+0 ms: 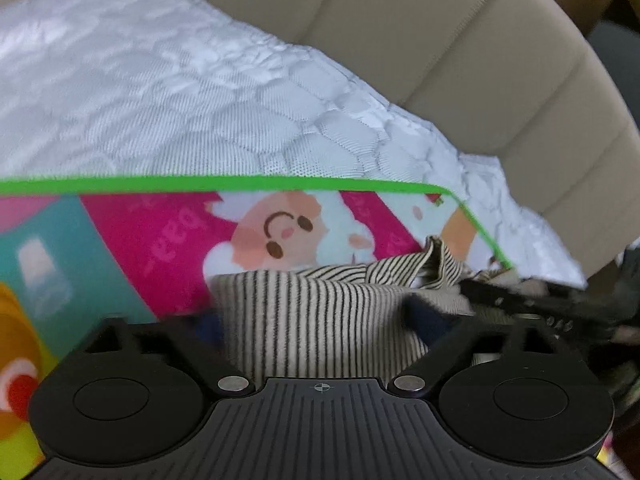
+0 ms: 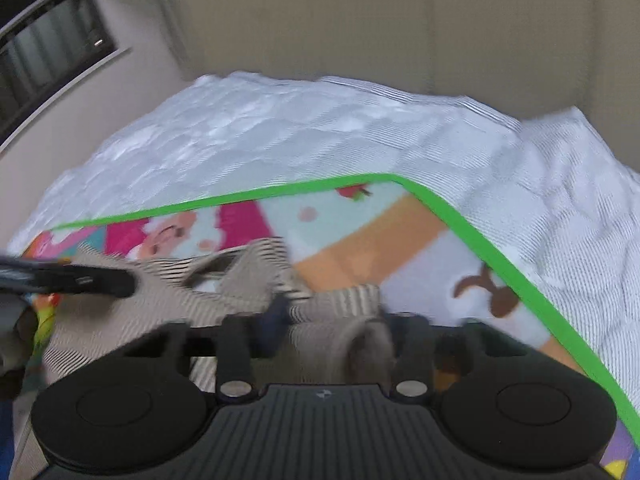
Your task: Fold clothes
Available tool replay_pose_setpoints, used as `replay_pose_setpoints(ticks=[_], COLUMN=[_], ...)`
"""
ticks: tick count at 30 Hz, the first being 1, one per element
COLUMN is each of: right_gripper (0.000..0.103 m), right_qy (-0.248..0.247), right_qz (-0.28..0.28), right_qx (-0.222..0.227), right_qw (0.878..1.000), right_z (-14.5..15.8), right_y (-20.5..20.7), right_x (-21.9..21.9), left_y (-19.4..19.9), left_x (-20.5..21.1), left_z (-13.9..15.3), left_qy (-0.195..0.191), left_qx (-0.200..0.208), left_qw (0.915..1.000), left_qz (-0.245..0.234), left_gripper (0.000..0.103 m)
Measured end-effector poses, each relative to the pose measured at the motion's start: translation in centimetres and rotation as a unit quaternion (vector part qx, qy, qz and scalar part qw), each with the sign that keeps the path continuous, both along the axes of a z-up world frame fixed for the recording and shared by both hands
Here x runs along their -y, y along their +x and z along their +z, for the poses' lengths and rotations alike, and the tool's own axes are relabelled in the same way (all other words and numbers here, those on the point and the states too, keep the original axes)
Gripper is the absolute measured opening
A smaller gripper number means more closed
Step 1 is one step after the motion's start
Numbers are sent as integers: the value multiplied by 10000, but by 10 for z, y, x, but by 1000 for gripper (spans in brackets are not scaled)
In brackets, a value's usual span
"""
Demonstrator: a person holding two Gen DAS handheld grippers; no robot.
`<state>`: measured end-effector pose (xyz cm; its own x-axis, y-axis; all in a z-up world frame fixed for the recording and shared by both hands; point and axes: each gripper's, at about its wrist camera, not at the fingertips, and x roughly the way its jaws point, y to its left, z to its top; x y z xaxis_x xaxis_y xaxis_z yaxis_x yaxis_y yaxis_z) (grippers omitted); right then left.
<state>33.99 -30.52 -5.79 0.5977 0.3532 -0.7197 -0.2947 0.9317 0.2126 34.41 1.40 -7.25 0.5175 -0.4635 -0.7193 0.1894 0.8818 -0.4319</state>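
Observation:
A black-and-white striped garment (image 1: 320,312) lies bunched on a colourful cartoon play mat (image 1: 160,240) with a green border. In the left wrist view my left gripper (image 1: 320,328) has its fingers spread wide on either side of the striped cloth, which fills the gap between them. My right gripper shows there at the right (image 1: 516,300), at the garment's far edge. In the right wrist view the striped garment (image 2: 168,312) lies in front and to the left, and my right gripper (image 2: 324,328) has cloth bunched between its fingers. The left gripper (image 2: 80,280) reaches in from the left.
The mat lies on a white quilted bed cover (image 1: 200,100). A beige padded headboard (image 1: 440,40) stands behind it. In the right wrist view a wall and a dark window (image 2: 40,40) are at the upper left. The mat's green edge (image 2: 500,264) runs down the right side.

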Motion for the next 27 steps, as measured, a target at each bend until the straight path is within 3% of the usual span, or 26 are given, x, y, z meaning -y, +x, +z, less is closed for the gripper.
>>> replay_pose_setpoints(ticks=[2,5,9,13,20,24,26,27], right_gripper=[22,14,13,11,11,12,24,37], right_qy=[-137,-69,-262,-479,-952,-773,-597,-500], right_qz=[123,305,642,874,1032,740,559,439], right_qx=[216,403,513,306,-175,-264,-261,-237], right_qw=[9996,9987,9963,9946,9899,9939,9963,9975], right_z=[19,55,93,98,74,75,82,84], right_y=[-13,-46,-107,-165,-242,-270,-280,-282], right_x=[0,9,8,1,2,23,36,41], left_y=[-3,-19,-67,-123,-211,-235,-242,-244], left_x=[-4,-8,-14,-19,-19,-49,-63,-68], left_z=[7,31,71,92,77,66,66,67], left_qy=[-183,-174,-65,36,457,545,353,209], left_qx=[-98,-35,290,290,-265,-591,-640,-647], left_qw=[9997,9994,9973,9962,9939,9941,9957,9965], left_qz=[-138,-288,-670,-815,-968,-725,-570,-492], left_gripper=[38,30,29,29,37,41,58,62])
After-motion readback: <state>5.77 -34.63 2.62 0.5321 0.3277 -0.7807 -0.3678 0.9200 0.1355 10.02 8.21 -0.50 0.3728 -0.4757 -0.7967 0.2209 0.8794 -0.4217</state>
